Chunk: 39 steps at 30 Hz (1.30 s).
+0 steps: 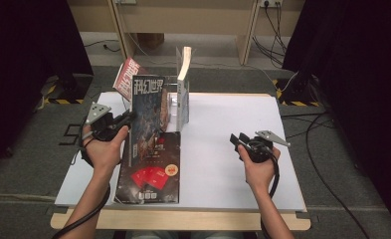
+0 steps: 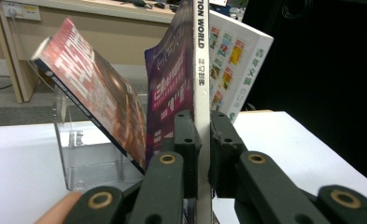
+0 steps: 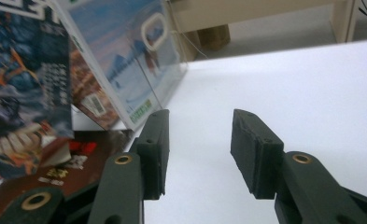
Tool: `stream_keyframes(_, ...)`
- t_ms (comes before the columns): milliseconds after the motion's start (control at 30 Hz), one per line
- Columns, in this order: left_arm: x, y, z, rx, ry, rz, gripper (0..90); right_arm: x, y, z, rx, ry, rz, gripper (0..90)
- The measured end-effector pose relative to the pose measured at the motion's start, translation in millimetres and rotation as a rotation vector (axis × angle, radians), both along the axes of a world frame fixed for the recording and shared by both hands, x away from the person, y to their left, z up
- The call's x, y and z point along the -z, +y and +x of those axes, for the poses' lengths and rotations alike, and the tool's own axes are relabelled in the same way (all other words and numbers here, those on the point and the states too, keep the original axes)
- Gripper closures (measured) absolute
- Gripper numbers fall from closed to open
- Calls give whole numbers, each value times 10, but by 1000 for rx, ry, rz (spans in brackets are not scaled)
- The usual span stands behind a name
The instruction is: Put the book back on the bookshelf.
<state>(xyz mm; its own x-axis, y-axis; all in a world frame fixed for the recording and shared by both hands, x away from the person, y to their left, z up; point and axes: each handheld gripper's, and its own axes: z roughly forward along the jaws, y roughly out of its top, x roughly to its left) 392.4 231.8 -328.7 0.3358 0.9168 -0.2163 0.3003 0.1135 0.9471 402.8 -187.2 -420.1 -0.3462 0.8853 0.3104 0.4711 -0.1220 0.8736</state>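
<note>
My left gripper [image 1: 121,121] is shut on the spine edge of a blue science-fiction magazine [image 1: 148,107] and holds it upright at the table's left. In the left gripper view the jaws of that gripper [image 2: 202,128] pinch the magazine's white spine [image 2: 201,60]. A dark red-and-black magazine [image 1: 150,172] lies flat on the white table [image 1: 233,119] below it. My right gripper [image 1: 236,141] hovers at the right, open, with nothing between its fingers [image 3: 200,140]; it points toward the clear stand [image 3: 139,70].
A clear acrylic stand [image 1: 175,107] at the back of the table holds upright magazines. A red magazine [image 2: 92,88] leans to its left and a white book [image 1: 184,62] stands tall behind. Beyond the table are wooden furniture legs and cables on the floor.
</note>
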Motion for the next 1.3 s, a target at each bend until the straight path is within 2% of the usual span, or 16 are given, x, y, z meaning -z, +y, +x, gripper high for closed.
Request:
stream_keyframes(300, -103, -22, 131, -9, -19, -10, 828, 297, -235, -135, 48, 41, -6, 576)
stream_keyframes(467, -194, -56, 218, -18, -37, -12, 828, 400, -313, -182, 65, 66, 3, 577)
stream_keyframes(833, -325, -140, 529, -44, -45, -13, 828, 443, -363, -201, 75, 63, 15, 577)
stream_keyframes(1300, -372, -164, 902, -81, -30, -2, 827, 469, -385, -195, 80, 69, 19, 577)
